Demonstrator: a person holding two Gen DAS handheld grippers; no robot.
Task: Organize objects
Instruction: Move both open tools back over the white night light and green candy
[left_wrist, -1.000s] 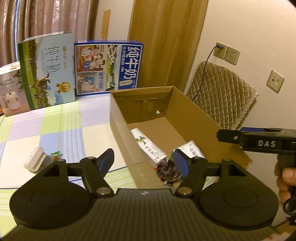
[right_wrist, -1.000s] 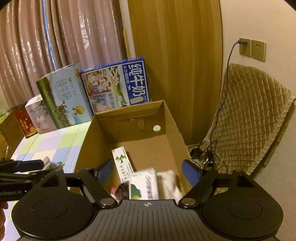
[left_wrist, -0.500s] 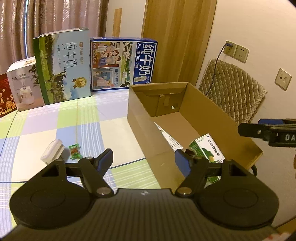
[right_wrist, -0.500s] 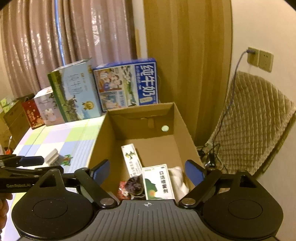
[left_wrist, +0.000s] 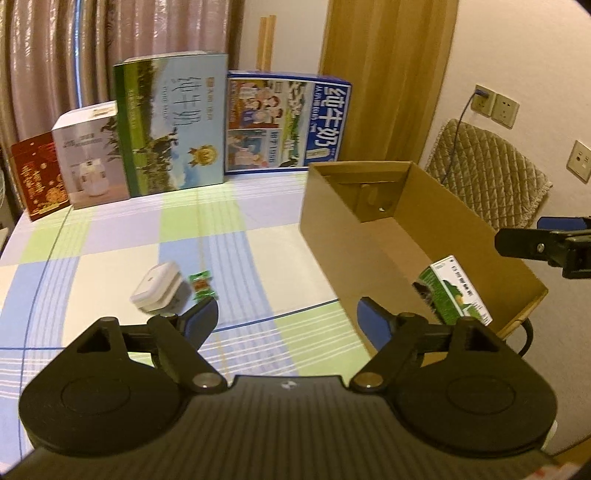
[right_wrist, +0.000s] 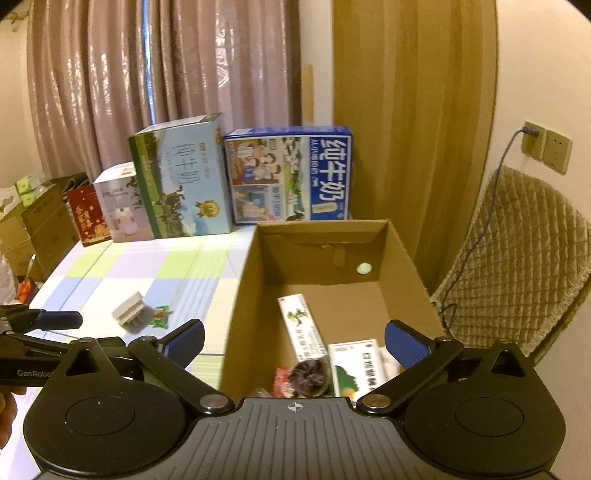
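We hold the left tongs (left_wrist: 286, 319) released and empty above the checked bench (left_wrist: 110, 266), and the right tongs (right_wrist: 294, 341) likewise spread wide with nothing between them, over the near end of the cardboard box (right_wrist: 240, 295). Inside the box, nearest us, lie a dark round packet (right_wrist: 308, 380) and a green-and-white carton (right_wrist: 354, 371); a long white carton (right_wrist: 301, 326) lies flat with its long axis running from us toward the box's far wall. Out on the bench, left of the box, a small white case (left_wrist: 155, 290) rests just beside a green candy wrapper (left_wrist: 201, 284). Farther back, milk cartons (left_wrist: 288, 125) stand upright before the curtain (right_wrist: 147, 74).
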